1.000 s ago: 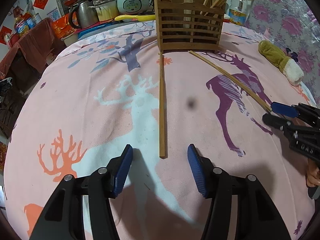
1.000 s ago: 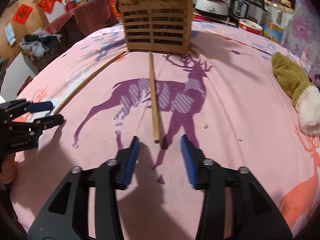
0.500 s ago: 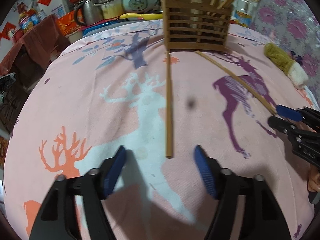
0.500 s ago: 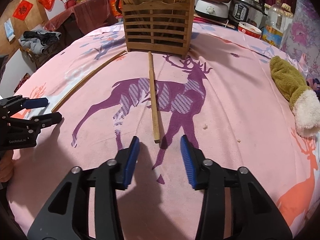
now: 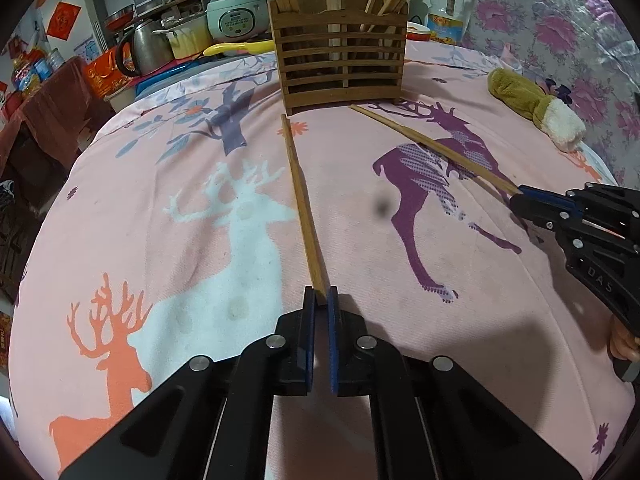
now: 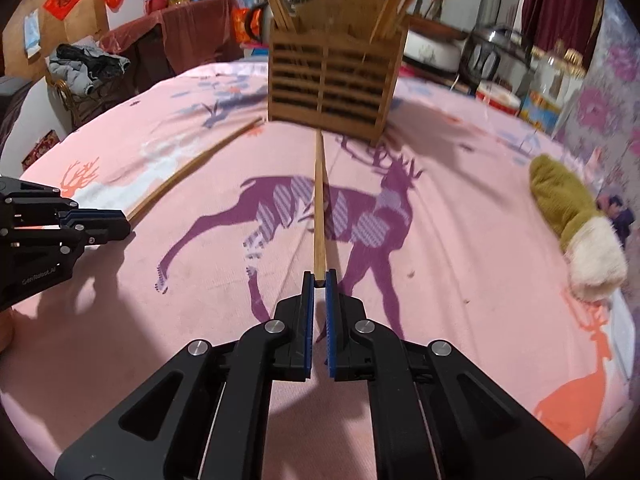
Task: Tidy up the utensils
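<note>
While both claws pinch chopstick ends, cloth between bare.

Left claw (image 5: 319,294) grips left chopstick (image 5: 300,196); right claw (image 6: 319,278) grips right chopstick (image 6: 319,200).

The left black plastic two-finger gripper (image 5: 319,300) is showing two long black arms with open triangle holes in them. Round shiny silver screws are sitting on top of its joints. Flat blue rubber pads (image 5: 309,334) with tiny ridges are lining the inside of its fingers.

The right black plastic two-finger gripper (image 6: 318,282) is looking just the same, with silver screws and ridged blue pads (image 6: 329,320). Seen from the side, each tool is showing stacked black bars, small screws and a thin red line inside. Small pale letters are showing on each black body.
</note>
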The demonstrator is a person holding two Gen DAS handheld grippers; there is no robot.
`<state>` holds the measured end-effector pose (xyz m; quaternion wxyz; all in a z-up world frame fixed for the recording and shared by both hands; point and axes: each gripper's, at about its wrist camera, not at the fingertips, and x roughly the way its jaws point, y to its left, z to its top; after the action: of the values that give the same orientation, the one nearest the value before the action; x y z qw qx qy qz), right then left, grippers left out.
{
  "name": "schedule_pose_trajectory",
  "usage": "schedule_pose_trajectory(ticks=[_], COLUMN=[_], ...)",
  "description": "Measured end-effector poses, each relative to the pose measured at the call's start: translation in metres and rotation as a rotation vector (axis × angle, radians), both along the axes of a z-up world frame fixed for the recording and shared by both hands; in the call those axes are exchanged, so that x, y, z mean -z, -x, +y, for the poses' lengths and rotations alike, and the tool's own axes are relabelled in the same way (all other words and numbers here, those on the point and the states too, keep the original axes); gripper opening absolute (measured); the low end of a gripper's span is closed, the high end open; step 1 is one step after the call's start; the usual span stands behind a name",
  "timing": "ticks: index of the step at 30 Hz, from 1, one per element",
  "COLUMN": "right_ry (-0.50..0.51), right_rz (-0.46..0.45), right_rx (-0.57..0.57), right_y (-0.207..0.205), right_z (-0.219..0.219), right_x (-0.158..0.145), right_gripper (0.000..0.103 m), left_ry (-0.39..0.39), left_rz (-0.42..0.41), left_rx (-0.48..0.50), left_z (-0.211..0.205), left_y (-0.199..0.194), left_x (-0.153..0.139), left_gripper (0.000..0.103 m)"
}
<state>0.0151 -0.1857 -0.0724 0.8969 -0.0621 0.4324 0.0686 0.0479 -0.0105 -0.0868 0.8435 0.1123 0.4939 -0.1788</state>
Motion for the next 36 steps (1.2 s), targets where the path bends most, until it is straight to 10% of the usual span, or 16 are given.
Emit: schedule_pose_trajectory(ticks=[21, 36], right_ry=[0.142, -0.1], right_rz=[-0.175, -0.304], right_rx=[-0.032, 0.022], right_y=[0.029, 0.02], right_z=[0.025, -0.013], right_x=[-0.02, -0.119], right_gripper=[0.006, 0.006], left_ry=[0.072, 0.143], left_rz=[-0.108, -0.235], left_rx=[-0.067, -0.07], left_z=[0.017, 0.003], left_y=[0.005, -0.031], left_x=[-0.031, -0.142], left_gripper=[0.006, 0.005])
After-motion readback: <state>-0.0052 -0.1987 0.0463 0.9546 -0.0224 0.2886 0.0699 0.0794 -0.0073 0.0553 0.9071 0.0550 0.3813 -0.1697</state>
